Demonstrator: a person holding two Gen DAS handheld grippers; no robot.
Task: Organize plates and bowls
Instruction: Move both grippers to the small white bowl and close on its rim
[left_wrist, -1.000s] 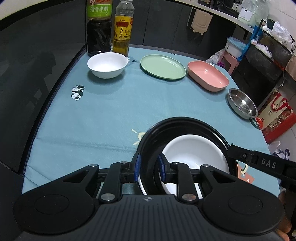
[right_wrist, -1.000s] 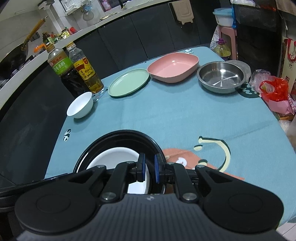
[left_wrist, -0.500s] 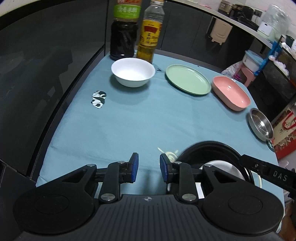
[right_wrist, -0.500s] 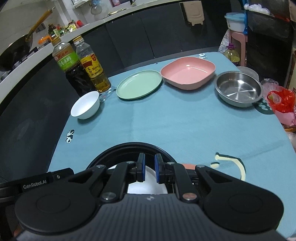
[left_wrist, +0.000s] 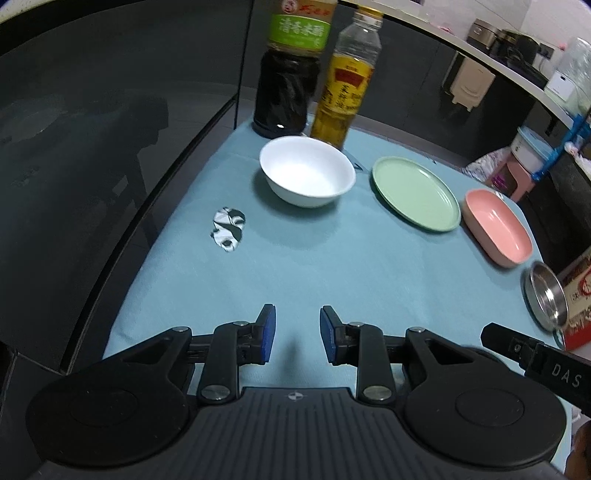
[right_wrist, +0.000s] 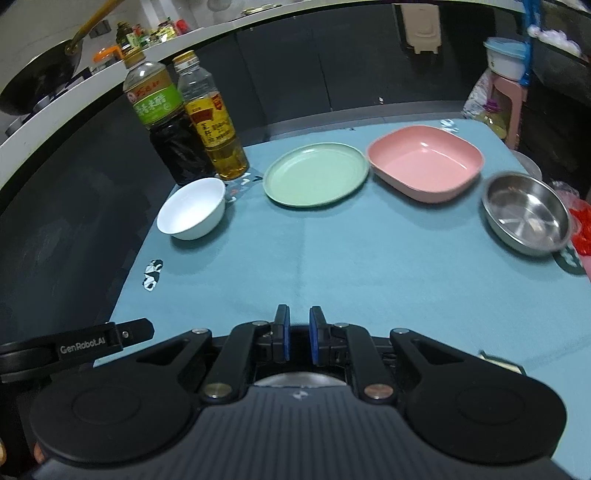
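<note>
The white bowl (left_wrist: 306, 170) sits upper centre of the left wrist view on the blue tablecloth (left_wrist: 332, 266), with the green plate (left_wrist: 415, 192), pink dish (left_wrist: 496, 230) and steel bowl (left_wrist: 546, 295) strung out to its right. The left gripper (left_wrist: 293, 332) has just been opening, its jaws now apart with nothing between them; the right gripper (right_wrist: 297, 330) stands nearly shut, and I cannot tell whether it pinches the dark rim half hidden beneath it. I judge the step to be a reach for the next dish, likely the white bowl, which calls for wider jaws over its rim while minding the vinegar bottle (left_wrist: 290, 74) and oil bottle (left_wrist: 343, 85) just behind it.
</note>
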